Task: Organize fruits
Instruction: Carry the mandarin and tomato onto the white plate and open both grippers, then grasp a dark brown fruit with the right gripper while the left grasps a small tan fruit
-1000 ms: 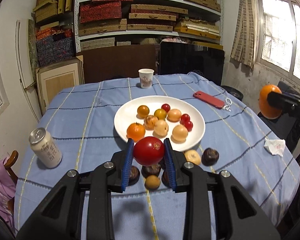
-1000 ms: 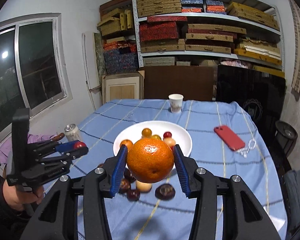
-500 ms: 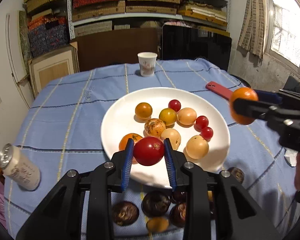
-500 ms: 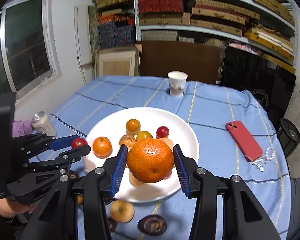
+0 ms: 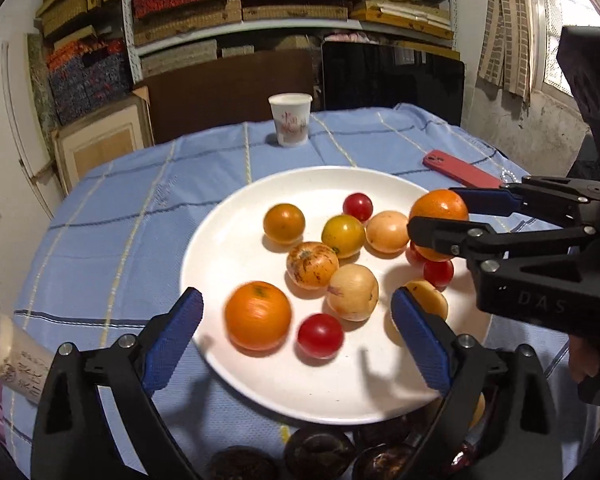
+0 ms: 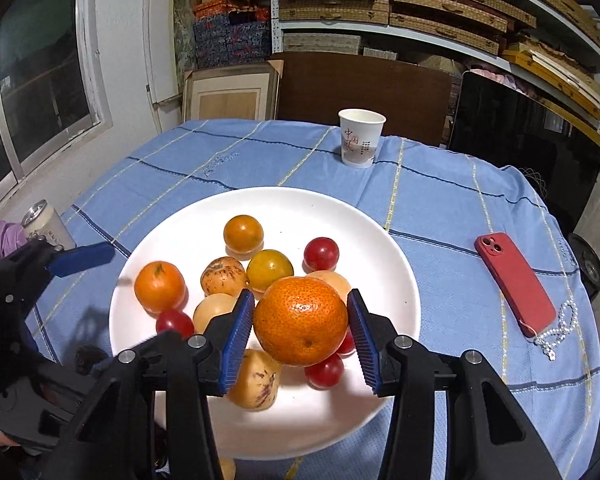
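While the left gripper (image 5: 296,326) hangs wide open over the white plate (image 5: 220,248), a red tomato (image 5: 320,335) sits on the plate beside an orange fruit (image 5: 257,315). The right gripper (image 6: 300,320) squeezes a big orange (image 6: 301,320) above the crowded fruit. A paper cup (image 6: 360,137), a red phone (image 6: 514,282) and a can (image 6: 46,229) stand around on the blue cloth (image 6: 440,208).

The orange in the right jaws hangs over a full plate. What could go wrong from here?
1. The orange hangs above crowded fruit. If released there, it may land on the red tomatoes and roll toward the plate rim.
2. The left gripper is open, close above the plate. The right gripper could bump it.
3. The freshly placed tomato looks blurred and may be rolling.
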Demonstrator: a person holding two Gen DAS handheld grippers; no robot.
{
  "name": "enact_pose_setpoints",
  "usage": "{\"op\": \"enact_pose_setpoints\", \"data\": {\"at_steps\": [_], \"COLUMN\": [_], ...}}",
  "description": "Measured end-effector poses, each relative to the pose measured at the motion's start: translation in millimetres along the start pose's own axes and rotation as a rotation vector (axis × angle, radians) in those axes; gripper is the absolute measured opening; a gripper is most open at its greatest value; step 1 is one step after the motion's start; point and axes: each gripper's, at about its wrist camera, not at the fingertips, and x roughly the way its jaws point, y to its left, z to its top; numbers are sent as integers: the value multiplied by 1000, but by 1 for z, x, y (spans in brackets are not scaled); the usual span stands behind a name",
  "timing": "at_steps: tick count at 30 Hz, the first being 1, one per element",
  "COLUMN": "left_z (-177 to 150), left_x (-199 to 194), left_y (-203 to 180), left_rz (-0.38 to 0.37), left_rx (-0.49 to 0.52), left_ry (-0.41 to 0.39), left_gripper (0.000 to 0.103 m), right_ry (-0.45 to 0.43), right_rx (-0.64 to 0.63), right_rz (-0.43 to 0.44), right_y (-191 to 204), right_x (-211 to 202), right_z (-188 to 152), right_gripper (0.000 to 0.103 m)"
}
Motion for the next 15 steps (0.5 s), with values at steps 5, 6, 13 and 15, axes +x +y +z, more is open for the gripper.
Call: {"op": "enact_pose_setpoints", "data": {"at_steps": [5, 6, 13, 15], "left_z": [-4, -4, -17, -29], "left_x": [-26, -31, -87, -110], "left_y": [11, 13, 35, 43], "left_rz": [8, 16, -4, -5], "left_rx": [-49, -49, -103, -117], "left_ry": [-30, -30, -87, -119], "left_gripper": [98, 98, 98, 98], "right_ry": [-71, -69, -104, -95], "right_rx": [-9, -16, 15, 25], "right_rz": [-19, -33, -18, -45], "right_y": [-1, 0, 2, 1], "right_x": [-25, -27, -76, -89], "right_z": [4, 7, -2, -22], "right_gripper": [58, 58, 58, 60]}}
